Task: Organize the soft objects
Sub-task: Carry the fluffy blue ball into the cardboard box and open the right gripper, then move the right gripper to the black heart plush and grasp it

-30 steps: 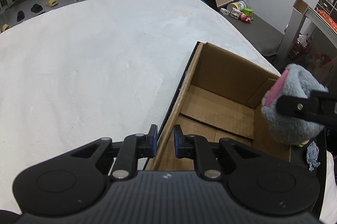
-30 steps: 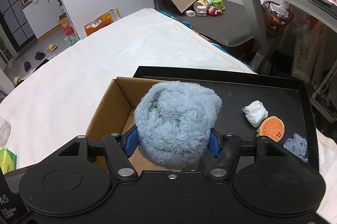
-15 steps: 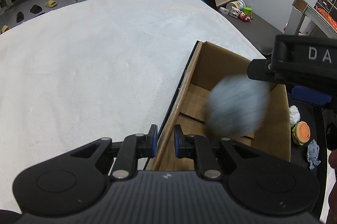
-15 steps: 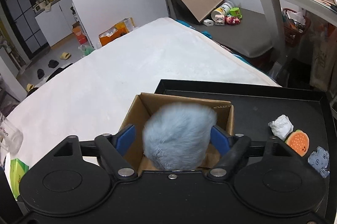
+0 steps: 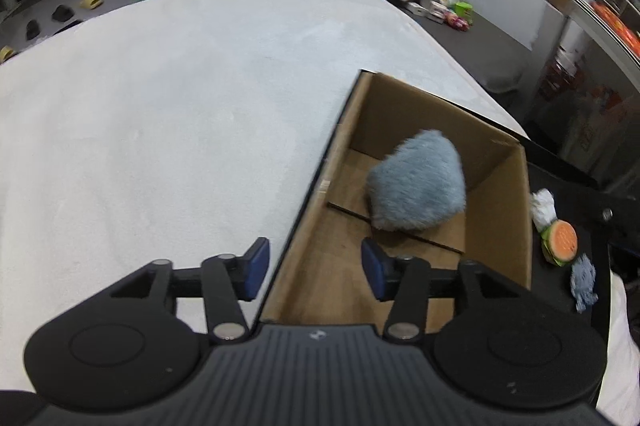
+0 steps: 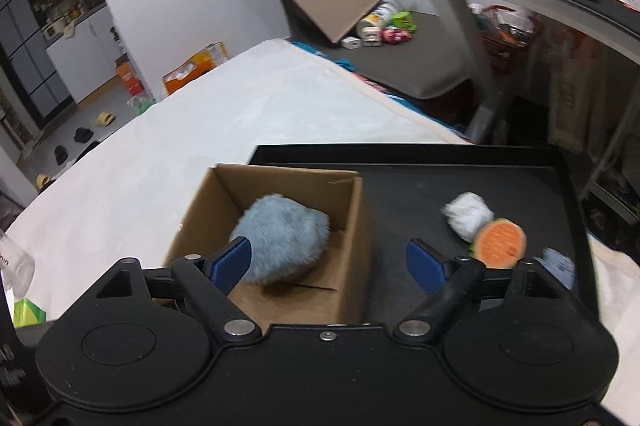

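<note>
1. The blue plush (image 5: 418,184) lies inside the box (image 5: 496,222), on its floor near the far wall, free of both grippers.
2. The left gripper (image 5: 314,268) is spread wide; its fingers straddle the box's near left wall, holding nothing.
3. The right gripper (image 6: 328,260) is also spread wide and empty, above the box's right wall, with one blue pad (image 6: 232,260) in front of the plush.
4. The box stands on the left part of a black tray (image 6: 404,194), which rests on a white bed (image 5: 160,114).
5. On the tray right of the box lie a white ball (image 6: 468,216), an orange burger toy (image 6: 498,238) touching it, and a small blue toy (image 6: 560,264) just beside.
</note>
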Demonstrator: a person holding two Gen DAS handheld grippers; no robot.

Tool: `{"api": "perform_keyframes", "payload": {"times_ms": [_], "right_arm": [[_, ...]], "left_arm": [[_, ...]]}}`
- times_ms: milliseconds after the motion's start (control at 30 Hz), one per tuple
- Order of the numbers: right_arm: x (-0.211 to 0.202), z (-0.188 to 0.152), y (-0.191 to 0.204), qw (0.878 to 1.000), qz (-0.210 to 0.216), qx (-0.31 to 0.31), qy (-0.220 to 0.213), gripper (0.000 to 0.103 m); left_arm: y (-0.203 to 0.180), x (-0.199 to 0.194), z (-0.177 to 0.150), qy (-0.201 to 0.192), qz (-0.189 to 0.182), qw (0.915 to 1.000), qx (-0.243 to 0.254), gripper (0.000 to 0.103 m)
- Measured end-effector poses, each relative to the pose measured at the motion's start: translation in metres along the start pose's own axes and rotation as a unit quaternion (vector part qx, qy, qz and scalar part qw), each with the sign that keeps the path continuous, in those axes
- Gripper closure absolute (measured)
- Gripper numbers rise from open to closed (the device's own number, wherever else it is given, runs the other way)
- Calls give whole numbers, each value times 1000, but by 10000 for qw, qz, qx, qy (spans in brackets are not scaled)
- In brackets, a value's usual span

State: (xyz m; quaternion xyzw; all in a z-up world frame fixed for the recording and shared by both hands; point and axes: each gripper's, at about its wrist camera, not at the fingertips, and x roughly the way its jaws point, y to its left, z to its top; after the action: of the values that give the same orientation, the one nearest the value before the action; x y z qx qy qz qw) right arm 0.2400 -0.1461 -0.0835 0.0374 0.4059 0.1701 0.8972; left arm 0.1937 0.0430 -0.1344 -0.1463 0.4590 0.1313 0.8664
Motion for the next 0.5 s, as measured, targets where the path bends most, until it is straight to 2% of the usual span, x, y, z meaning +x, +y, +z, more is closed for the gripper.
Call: {"api": "perform_keyframes", "payload": {"times_ms": [100, 300, 500], "right_arm": [[-8, -6, -14, 9999, -74, 104, -6, 17], [-21, -21, -47, 9990, -218, 396, 37, 14], [-27, -38, -74, 9966, -354, 686, 285, 14]], "left_arm": [[-12, -5, -1, -108, 40, 9995, 303, 32], [-23, -1, -3, 62, 103, 9984, 549, 31], [-30, -1, -8, 95, 216, 9969, 755, 29]]}}
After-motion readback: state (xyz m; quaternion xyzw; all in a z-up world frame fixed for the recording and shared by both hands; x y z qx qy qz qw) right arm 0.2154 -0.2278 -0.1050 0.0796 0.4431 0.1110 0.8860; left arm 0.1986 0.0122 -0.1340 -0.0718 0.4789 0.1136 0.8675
